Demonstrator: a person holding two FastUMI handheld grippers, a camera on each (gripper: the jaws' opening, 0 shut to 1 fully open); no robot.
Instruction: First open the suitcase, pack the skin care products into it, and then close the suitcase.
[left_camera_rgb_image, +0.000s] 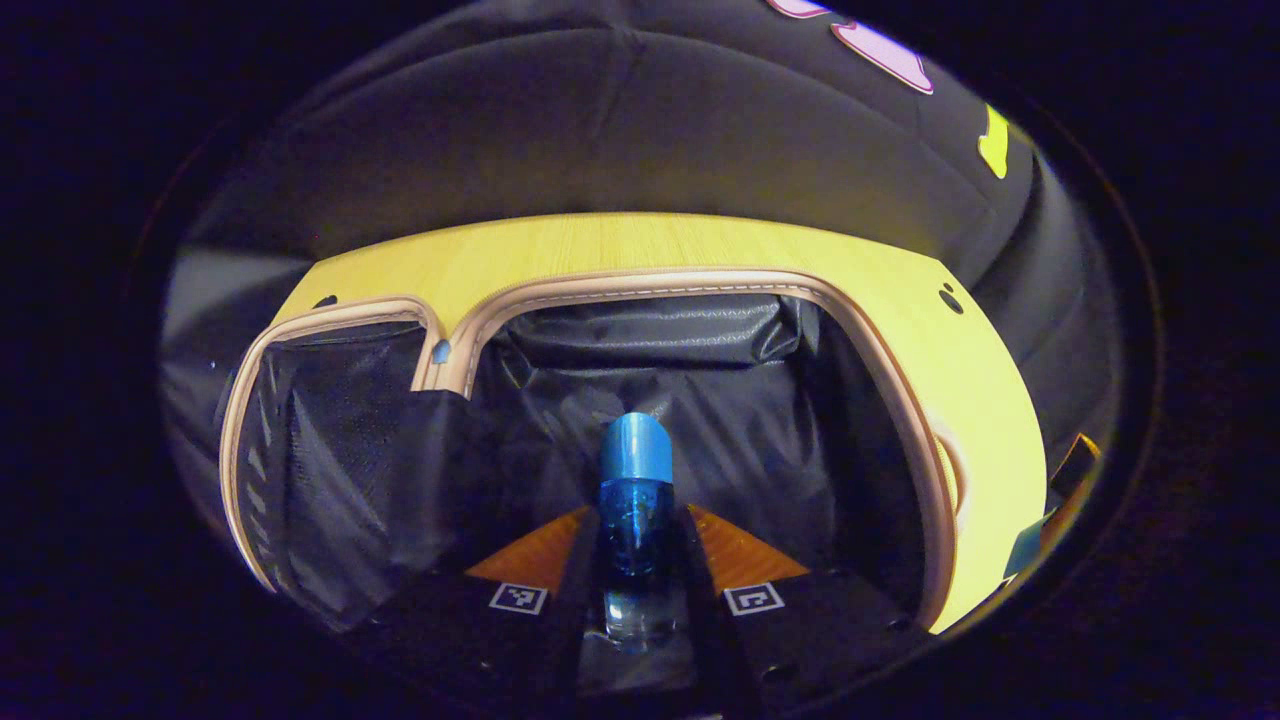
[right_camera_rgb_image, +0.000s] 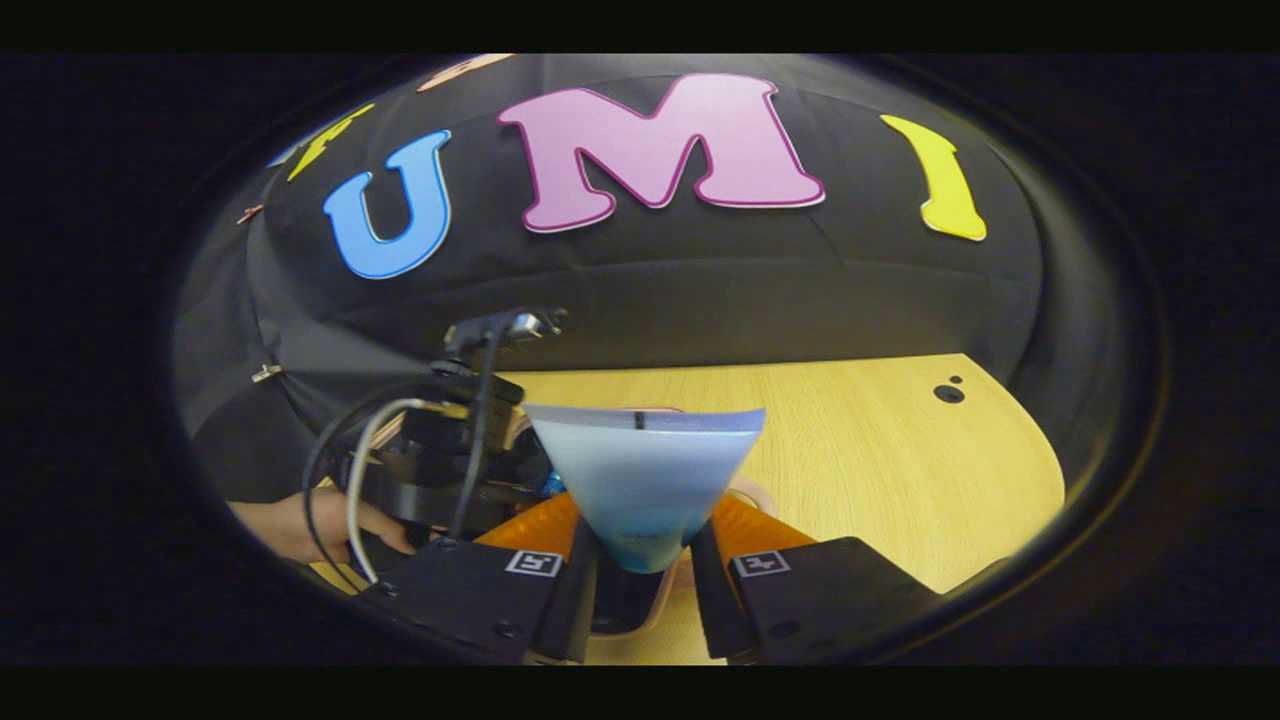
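In the left gripper view the suitcase (left_camera_rgb_image: 905, 400) lies open on the wooden table, its black lining (left_camera_rgb_image: 700, 420) showing inside a pale zipper rim. My left gripper (left_camera_rgb_image: 637, 560) is shut on a clear blue bottle with a blue cap (left_camera_rgb_image: 636, 480), held over the open main compartment. In the right gripper view my right gripper (right_camera_rgb_image: 645, 545) is shut on a pale blue squeeze tube (right_camera_rgb_image: 645, 465), its flat crimped end pointing away from me. The other gripper (right_camera_rgb_image: 450, 450) and the hand (right_camera_rgb_image: 290, 525) holding it are at the left of that view.
A black mesh pocket (left_camera_rgb_image: 340, 440) fills the suitcase's left half. The light wooden table (right_camera_rgb_image: 880, 450) stretches to the right, with two small dark holes (right_camera_rgb_image: 948, 392) near its far corner. The black cloth wall stands close behind the table.
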